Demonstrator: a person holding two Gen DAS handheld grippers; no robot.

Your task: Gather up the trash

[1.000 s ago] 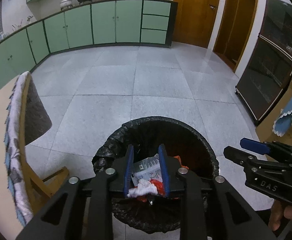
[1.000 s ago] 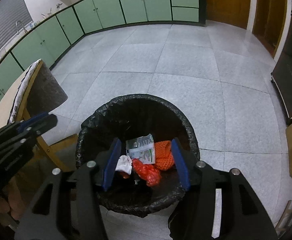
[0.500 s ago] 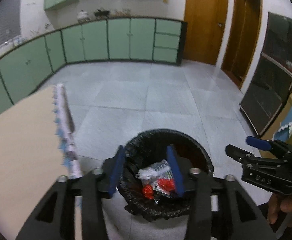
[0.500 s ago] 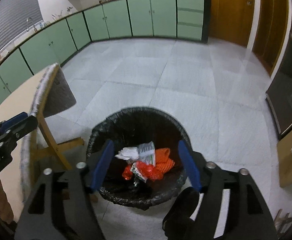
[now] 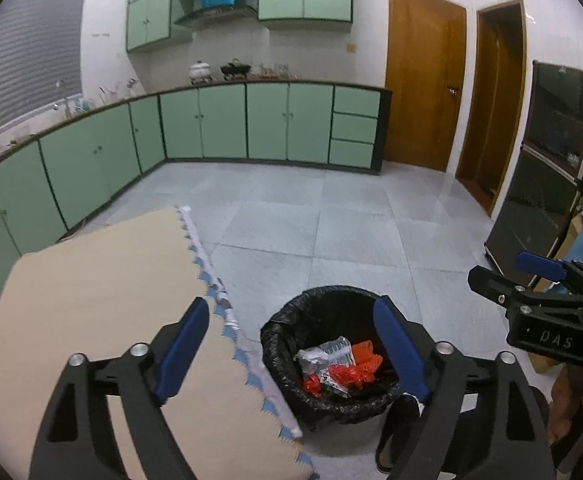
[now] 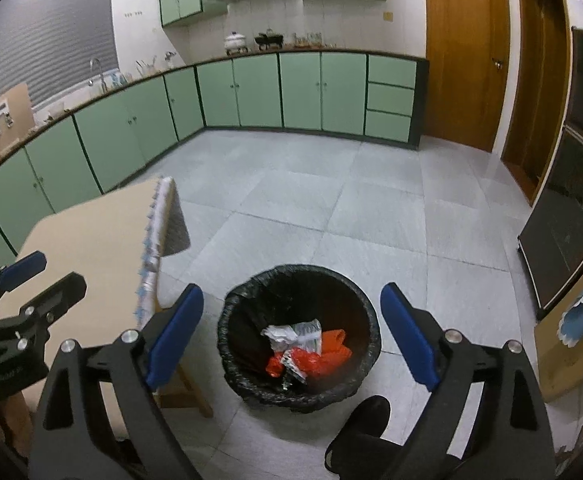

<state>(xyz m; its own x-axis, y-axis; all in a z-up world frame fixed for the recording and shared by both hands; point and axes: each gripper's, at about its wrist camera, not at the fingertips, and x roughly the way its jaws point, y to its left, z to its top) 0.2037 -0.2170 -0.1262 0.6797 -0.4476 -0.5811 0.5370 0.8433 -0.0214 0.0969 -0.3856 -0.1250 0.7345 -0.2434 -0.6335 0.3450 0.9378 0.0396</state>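
Both grippers have risen from the black-lined bin [image 6: 299, 336], left gripper [image 5: 291, 344] and right gripper [image 6: 291, 338] opening empty; trash [image 6: 303, 348] lies inside, no more visible to collect

Two black handheld grippers are seen above a bin lined in black [image 5: 323, 300]. The left gripper [image 5: 295, 354] is built from angular black arms fastened with round silver screws, and long blue pads [image 5: 181, 354] are fitted to its fingers. The right gripper [image 6: 293, 338] is made alike; "DAS" is printed in white on its body. A dark shoe [image 6: 355, 420] is worn beside the bin.
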